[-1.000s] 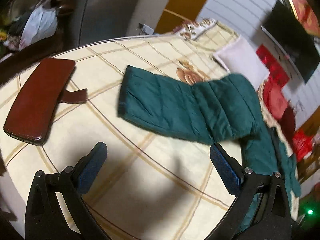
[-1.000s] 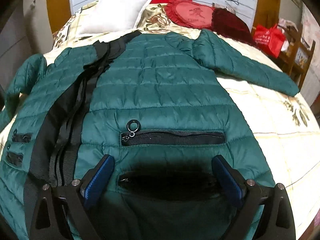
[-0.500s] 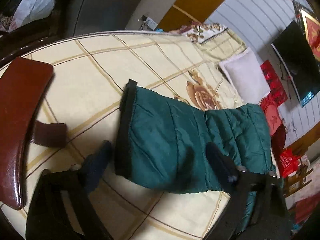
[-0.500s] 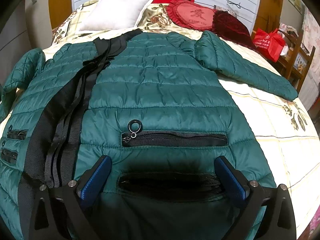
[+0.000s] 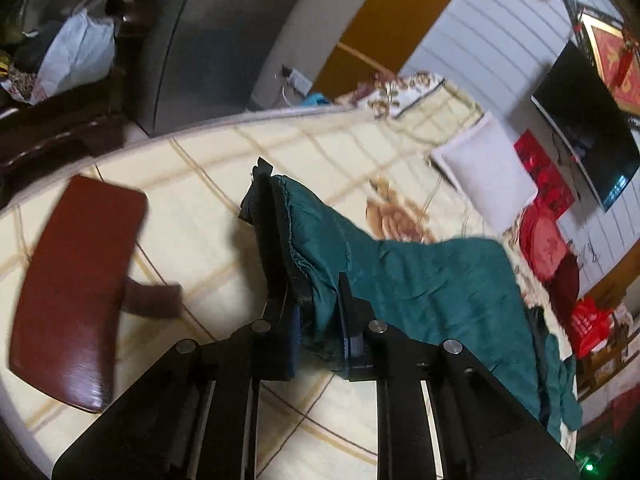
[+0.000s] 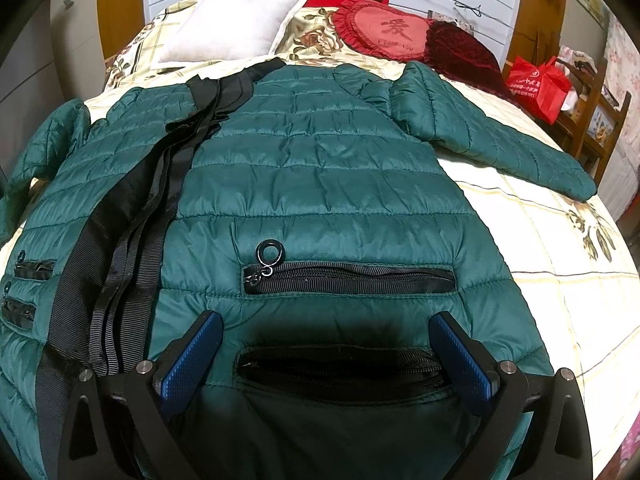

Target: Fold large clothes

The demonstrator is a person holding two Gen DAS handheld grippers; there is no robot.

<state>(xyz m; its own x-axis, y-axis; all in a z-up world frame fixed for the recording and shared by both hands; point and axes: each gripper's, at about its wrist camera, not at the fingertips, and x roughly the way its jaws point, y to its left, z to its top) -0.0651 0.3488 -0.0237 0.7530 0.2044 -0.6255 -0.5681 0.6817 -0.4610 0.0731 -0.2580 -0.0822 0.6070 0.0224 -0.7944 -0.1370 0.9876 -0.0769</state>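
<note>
A dark green quilted jacket (image 6: pixel 320 176) lies front-up on the bed, with a black zipper band down its left side and two zip pockets. My right gripper (image 6: pixel 324 344) is open just above the jacket's lower hem, its blue pads either side of the lower pocket. In the left wrist view my left gripper (image 5: pixel 320 312) is shut on the jacket's left sleeve (image 5: pixel 420 280) near its black cuff (image 5: pixel 272 232) and holds the cuff end lifted off the bed. The other sleeve (image 6: pixel 500 140) lies stretched out to the right.
The bed has a cream checked floral cover (image 6: pixel 560 272). A white pillow (image 6: pixel 232 28) and red cushions (image 6: pixel 396 32) lie at its head. A brown wooden footboard piece (image 5: pixel 76 292) is at the bed's edge. A red bag (image 6: pixel 540 84) sits on a chair at the right.
My left gripper moved onto the flat sleeve, closed on it near the cuff and lifted it. My right gripper stayed open over the hem, shifting only slightly.
</note>
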